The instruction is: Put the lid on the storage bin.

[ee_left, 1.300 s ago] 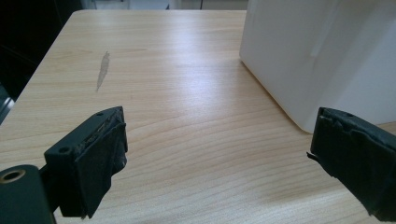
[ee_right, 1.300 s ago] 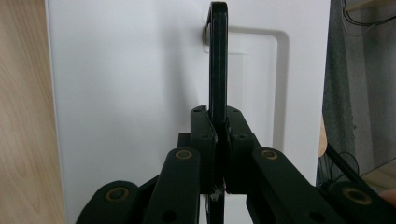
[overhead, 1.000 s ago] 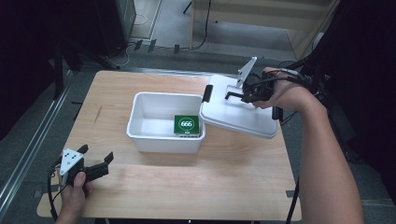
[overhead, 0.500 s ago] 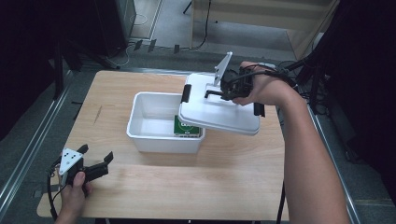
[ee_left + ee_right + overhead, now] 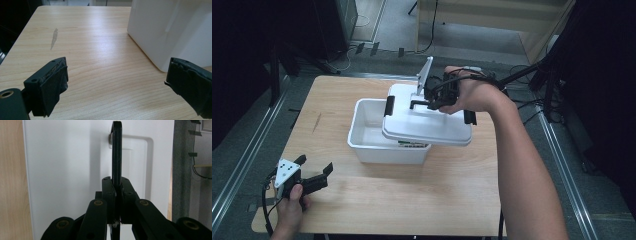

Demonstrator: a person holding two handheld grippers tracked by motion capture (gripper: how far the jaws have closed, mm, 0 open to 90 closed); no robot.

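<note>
You have the white lid [image 5: 427, 125] by its black handle [image 5: 116, 152], and it hangs over the right-hand part of the white bin [image 5: 372, 132], covering most of the opening and jutting past the bin's right wall. Black clips sit at the lid's left and right ends. In the right gripper view your right gripper [image 5: 116, 192] has its two jaws pressed together on the thin handle, which stands up between them against the lid's white top. In the high view your right hand [image 5: 462, 92] sits above the lid's far edge, with the grey plate standing up just beside it. Under the lid's near edge a green-and-white label shows inside the bin.

The bin stands about mid-table on the wooden table [image 5: 447, 195]. Your left gripper [image 5: 314, 177] rests low at the table's near left corner, well apart from the bin, its jaws spread wide with nothing between them; its own view looks across bare wood to the bin's white corner [image 5: 160, 32].
</note>
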